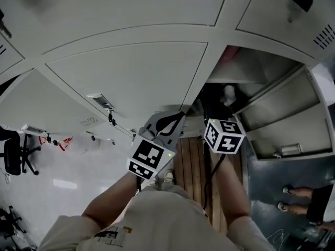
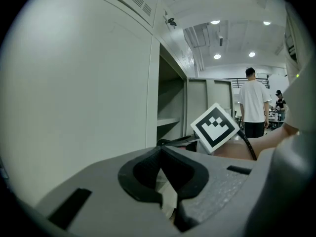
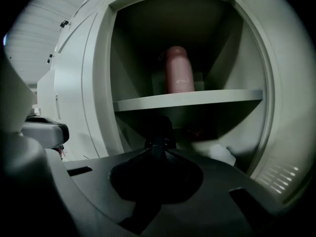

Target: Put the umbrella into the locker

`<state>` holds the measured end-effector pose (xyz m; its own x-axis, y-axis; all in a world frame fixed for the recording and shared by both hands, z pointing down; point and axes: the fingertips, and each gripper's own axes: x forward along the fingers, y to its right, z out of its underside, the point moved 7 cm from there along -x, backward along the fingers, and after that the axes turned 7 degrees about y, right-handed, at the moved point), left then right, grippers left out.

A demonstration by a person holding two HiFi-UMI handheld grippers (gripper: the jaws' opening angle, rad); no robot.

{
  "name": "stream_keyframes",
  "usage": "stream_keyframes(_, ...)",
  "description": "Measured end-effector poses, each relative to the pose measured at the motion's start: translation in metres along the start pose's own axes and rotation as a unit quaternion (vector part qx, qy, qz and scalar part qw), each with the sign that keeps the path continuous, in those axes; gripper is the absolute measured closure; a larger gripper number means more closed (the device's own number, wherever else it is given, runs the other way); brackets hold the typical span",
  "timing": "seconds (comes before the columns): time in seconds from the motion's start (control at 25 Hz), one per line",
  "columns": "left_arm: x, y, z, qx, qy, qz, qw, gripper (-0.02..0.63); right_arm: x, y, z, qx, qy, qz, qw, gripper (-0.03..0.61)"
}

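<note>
The locker (image 3: 98,83) stands open, with a shelf (image 3: 197,100) across its middle. My right gripper (image 3: 158,152) is shut on a dark umbrella (image 3: 158,130), whose end points into the shadowed compartment under the shelf. In the head view the right gripper's marker cube (image 1: 224,135) sits just before the locker's dark opening (image 1: 214,101), and the umbrella is hidden there. My left gripper (image 2: 160,152) is shut with nothing in it. It is held to the left of the opening (image 1: 175,120), in front of a closed locker door (image 2: 89,83).
A pink bottle (image 3: 178,70) stands on the shelf, and a pale object (image 3: 221,154) lies in the lower compartment at the right. The open locker door (image 1: 282,119) swings out to the right. A person in a white shirt (image 2: 254,102) stands farther off. A wooden bench (image 1: 194,166) is below.
</note>
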<state>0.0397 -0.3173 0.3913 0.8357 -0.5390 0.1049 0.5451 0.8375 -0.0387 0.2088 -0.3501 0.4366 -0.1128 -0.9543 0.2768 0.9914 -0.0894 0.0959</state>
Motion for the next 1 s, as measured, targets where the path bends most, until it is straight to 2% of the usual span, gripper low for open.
stream_keyframes(0.36, 0.014, 0.001, 0.006, -0.004, -0.01, -0.001, 0.9999, 0.606, 0.036, 0.012, 0.025, 0.004, -0.029, -0.003, 1.0, 0.563)
stream_keyframes(1.0, 0.016, 0.001, 0.015, -0.009, -0.026, -0.01, 0.9996, 0.606, 0.081, 0.014, 0.043, -0.027, -0.034, -0.016, 0.999, 0.561)
